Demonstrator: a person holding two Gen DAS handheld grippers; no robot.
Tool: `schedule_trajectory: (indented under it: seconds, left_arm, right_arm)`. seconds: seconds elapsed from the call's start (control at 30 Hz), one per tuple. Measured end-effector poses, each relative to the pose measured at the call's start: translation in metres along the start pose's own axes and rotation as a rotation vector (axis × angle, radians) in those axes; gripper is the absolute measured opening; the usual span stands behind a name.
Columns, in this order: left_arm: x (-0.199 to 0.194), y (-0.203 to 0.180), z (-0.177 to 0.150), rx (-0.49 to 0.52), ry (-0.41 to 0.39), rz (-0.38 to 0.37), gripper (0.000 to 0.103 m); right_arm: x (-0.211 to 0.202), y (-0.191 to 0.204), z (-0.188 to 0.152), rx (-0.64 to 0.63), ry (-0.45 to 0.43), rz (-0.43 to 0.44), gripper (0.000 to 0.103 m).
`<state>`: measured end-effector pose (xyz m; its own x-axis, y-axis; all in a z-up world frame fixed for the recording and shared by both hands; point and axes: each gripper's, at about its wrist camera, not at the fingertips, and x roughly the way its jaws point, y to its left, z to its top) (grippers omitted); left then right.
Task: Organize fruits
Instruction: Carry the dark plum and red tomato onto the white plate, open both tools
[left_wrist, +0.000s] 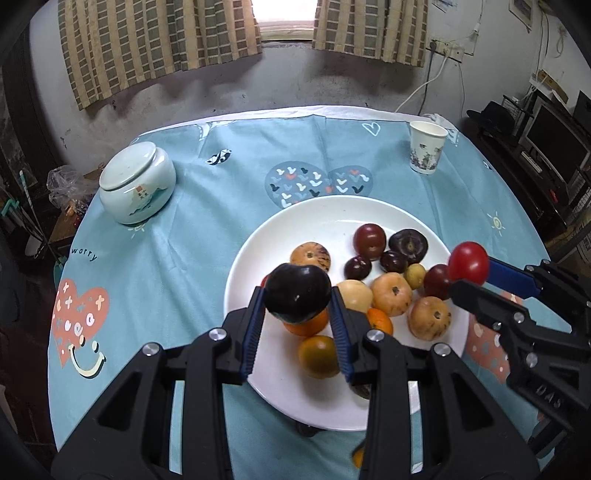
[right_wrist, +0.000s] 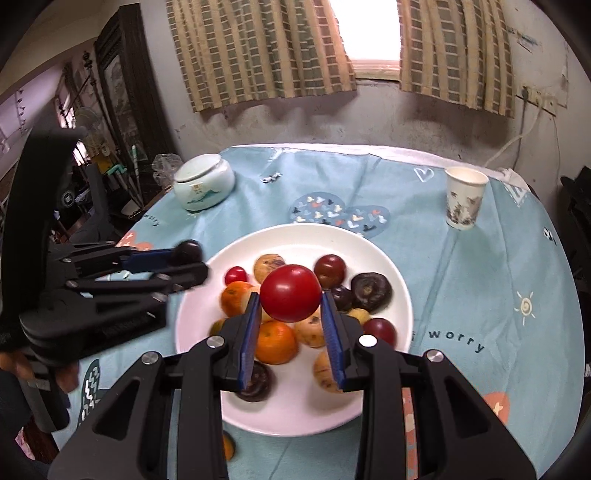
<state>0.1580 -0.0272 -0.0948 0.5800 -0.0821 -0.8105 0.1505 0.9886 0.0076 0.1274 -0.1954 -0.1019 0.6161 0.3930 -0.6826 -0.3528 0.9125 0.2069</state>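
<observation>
A white plate (left_wrist: 317, 214) on the blue tablecloth holds several fruits: orange, tan, dark red and dark purple ones. My left gripper (left_wrist: 297, 295) is shut on a dark purple plum (left_wrist: 297, 291) and holds it above the plate's near left side. My right gripper (right_wrist: 290, 295) is shut on a red tomato (right_wrist: 290, 292) above the plate (right_wrist: 295, 240). In the left wrist view the right gripper (left_wrist: 471, 271) shows at the right with the tomato (left_wrist: 468, 262). In the right wrist view the left gripper (right_wrist: 192, 258) shows at the left with the plum (right_wrist: 188, 252).
A pale green lidded jar (left_wrist: 137, 182) stands at the table's far left. A paper cup (left_wrist: 426, 151) stands at the far right. An orange fruit (right_wrist: 228, 446) lies on the cloth just before the plate. Shelves and clutter flank the table.
</observation>
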Motion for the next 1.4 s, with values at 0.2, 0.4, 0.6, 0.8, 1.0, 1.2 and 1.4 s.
schedule_trajectory:
  seconds: [0.2, 0.4, 0.6, 0.8, 1.0, 1.2, 1.4]
  left_arm:
    - [0.007, 0.000, 0.001, 0.003, 0.002, -0.015, 0.035]
    - [0.011, -0.009, 0.003, 0.026, 0.000, -0.031, 0.035]
    - [0.016, -0.014, 0.008, 0.039, 0.000, -0.029, 0.035]
    - [0.026, -0.017, 0.015, 0.049, 0.004, -0.019, 0.035]
    - [0.039, -0.016, 0.017, 0.052, 0.017, 0.001, 0.035]
    - [0.044, -0.014, 0.018, 0.049, 0.020, 0.000, 0.035]
    - [0.050, -0.014, 0.019, 0.049, 0.028, 0.002, 0.035]
  right_arm:
    - [0.010, -0.008, -0.005, 0.018, 0.017, -0.007, 0.033]
    - [0.011, -0.012, -0.002, 0.022, 0.006, 0.001, 0.033]
    - [0.016, -0.012, 0.002, 0.014, 0.005, 0.002, 0.033]
    - [0.030, -0.008, 0.014, -0.005, 0.012, 0.001, 0.033]
    - [0.046, -0.008, 0.019, -0.014, 0.025, -0.007, 0.033]
    - [0.057, -0.012, 0.021, -0.005, 0.040, -0.002, 0.033]
    - [0.067, -0.010, 0.021, -0.011, 0.056, -0.003, 0.033]
